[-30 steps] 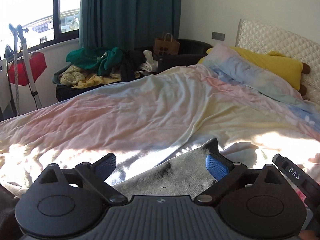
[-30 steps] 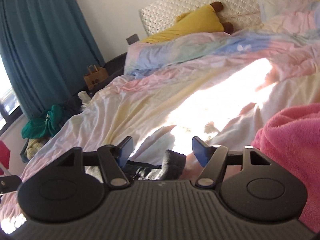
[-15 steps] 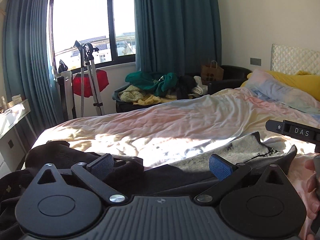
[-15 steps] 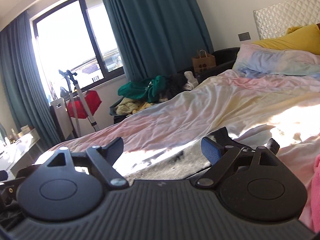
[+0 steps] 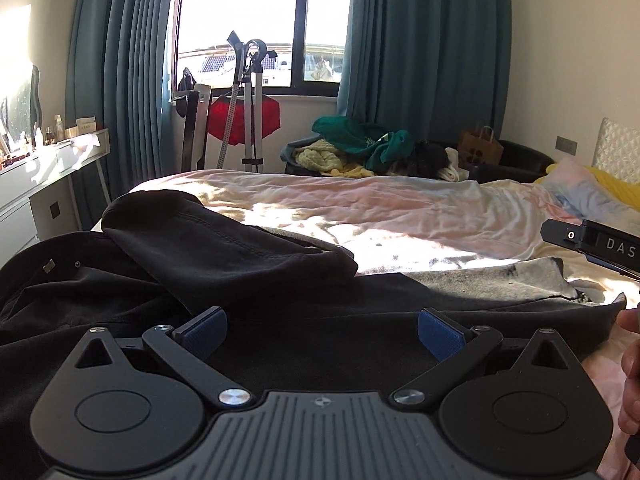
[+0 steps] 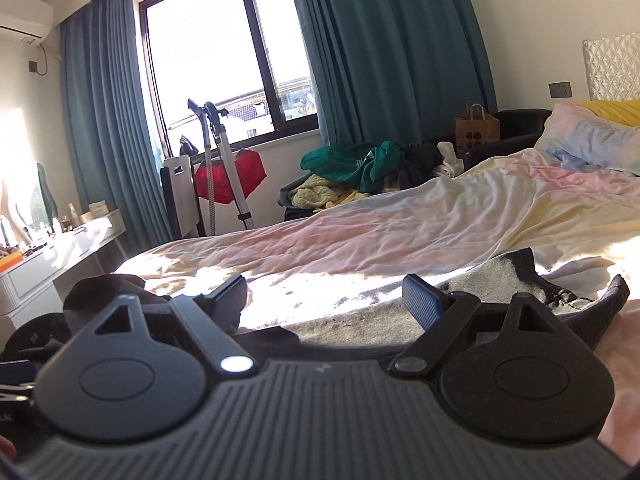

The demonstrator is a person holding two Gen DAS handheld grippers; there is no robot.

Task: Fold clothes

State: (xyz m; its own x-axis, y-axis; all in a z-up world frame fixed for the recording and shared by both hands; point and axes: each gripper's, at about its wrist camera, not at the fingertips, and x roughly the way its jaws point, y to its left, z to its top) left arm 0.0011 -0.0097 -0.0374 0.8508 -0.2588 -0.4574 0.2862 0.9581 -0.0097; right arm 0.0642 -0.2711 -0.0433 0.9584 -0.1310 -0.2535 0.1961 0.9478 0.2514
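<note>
**Two open tools over a dark garment on the bed**

Left wrist view. The left tool (image 5: 320, 330) has its blue pads spread wide and grips nothing; black cloth lies below and ahead of the gap. The black garment (image 5: 224, 256) is spread along the near edge of the bed (image 5: 400, 208), bunched into a raised fold at 10 o'clock, with its pale grey lining (image 5: 500, 280) turned outward at 2 o'clock. The tip of the other tool enters at 3 o'clock, a hand's fingers (image 5: 630, 356) just below it.

Right wrist view. The right tool (image 6: 324, 300) also stands wide open and empty. The grey lining (image 6: 360, 320) lies directly ahead, the dark hem running toward 3 o'clock; a heap of unsorted clothes (image 6: 352, 168) sits well apart at 12 o'clock.

Risk. Judged from the bunched fold, a pinch here could catch several layers or the duvet beneath, dragging the bedding and skewing the fold. Sun glare also hides the cloth's edge.
</note>
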